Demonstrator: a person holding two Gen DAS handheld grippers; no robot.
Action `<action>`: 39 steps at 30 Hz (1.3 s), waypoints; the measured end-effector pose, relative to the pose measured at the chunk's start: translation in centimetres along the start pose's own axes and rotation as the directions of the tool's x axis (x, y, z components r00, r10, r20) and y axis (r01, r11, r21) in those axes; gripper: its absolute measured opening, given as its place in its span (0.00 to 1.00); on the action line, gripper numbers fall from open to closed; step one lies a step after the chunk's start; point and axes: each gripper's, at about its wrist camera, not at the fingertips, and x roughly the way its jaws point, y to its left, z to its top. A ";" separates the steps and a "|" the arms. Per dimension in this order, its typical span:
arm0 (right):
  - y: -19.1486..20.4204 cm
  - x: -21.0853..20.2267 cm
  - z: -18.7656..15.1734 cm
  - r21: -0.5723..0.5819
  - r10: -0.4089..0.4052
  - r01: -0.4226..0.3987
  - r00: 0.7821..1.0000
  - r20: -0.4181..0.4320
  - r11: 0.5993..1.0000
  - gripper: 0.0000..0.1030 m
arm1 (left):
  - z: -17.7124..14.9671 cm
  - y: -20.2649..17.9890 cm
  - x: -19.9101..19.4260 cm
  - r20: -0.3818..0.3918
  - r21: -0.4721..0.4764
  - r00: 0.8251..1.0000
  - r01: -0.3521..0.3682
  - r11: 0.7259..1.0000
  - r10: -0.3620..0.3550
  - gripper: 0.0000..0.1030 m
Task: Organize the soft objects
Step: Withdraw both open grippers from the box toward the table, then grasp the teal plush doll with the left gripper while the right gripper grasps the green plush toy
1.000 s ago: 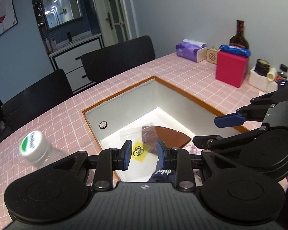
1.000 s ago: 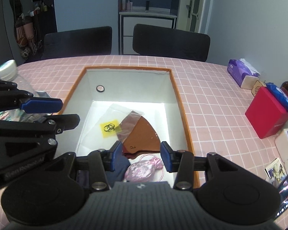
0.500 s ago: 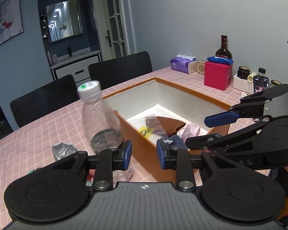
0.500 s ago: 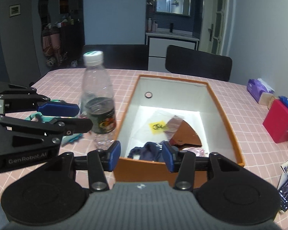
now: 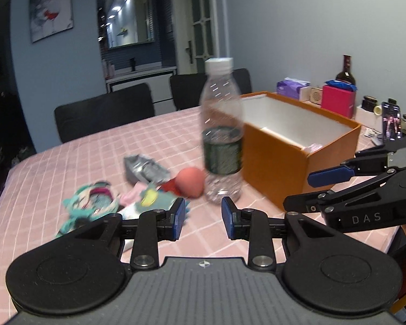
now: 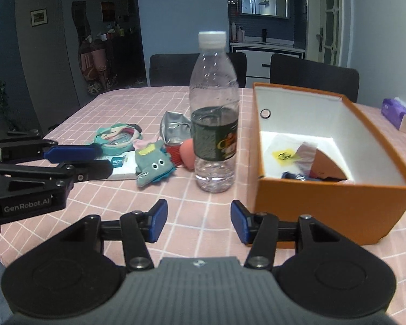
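Observation:
Soft things lie in a pile on the pink checked table: a grey-green plush elephant [image 6: 153, 164], a teal pouch [image 6: 116, 138], a silver pouch [image 6: 176, 127] and a pink-orange sponge ball [image 6: 188, 153]; the ball [image 5: 190, 182] and teal pouch [image 5: 90, 203] also show in the left wrist view. An orange box [image 6: 335, 189] stands to the right and holds a dark blue cloth [image 6: 295, 176], a brown piece and a clear bag. My left gripper [image 5: 202, 218] is open and empty, near the pile. My right gripper [image 6: 199, 224] is open and empty, in front of the bottle.
A clear water bottle [image 6: 213, 113] stands upright between the pile and the box. A white card [image 6: 119, 166] lies under the elephant. A red box [image 5: 338, 100], tissues [image 5: 292, 86], a dark bottle and jars stand at the table's far right. Black chairs line the far edge.
Both grippers have pulled back from above the box's inside and dropped low toward the table's near edge. The bottle and soft pile have come into view. Both stay open.

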 end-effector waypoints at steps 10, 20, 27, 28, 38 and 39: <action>2.5 4.7 -0.5 0.047 0.016 -0.015 1.000 -0.017 0.999 0.50 | -3.4 5.5 0.5 -0.044 -0.086 0.997 -0.074 0.994 0.071 0.39; 5.4 9.1 1.3 -0.007 0.048 -0.049 0.998 -0.050 0.999 0.50 | -3.5 9.8 3.0 -0.069 0.007 0.989 -0.128 0.992 0.128 0.57; 7.4 12.8 3.9 -0.098 0.068 -0.074 0.996 -0.062 0.992 0.55 | -2.5 13.0 6.6 -0.096 0.131 0.984 -0.137 0.982 0.150 0.65; 7.7 13.3 4.2 -0.111 0.070 -0.077 0.996 -0.063 0.991 0.57 | -2.4 13.5 6.9 -0.102 0.128 0.983 -0.140 0.982 0.153 0.65; 8.7 18.2 6.3 -0.176 0.053 -0.066 0.995 -0.081 0.982 0.68 | -0.7 20.6 10.6 -0.193 -0.278 0.981 -0.091 0.956 0.037 0.79; 8.6 18.6 6.3 -0.171 0.053 -0.067 0.995 -0.089 0.983 0.68 | -0.8 21.2 11.1 -0.207 -0.314 0.978 -0.090 0.945 0.024 0.79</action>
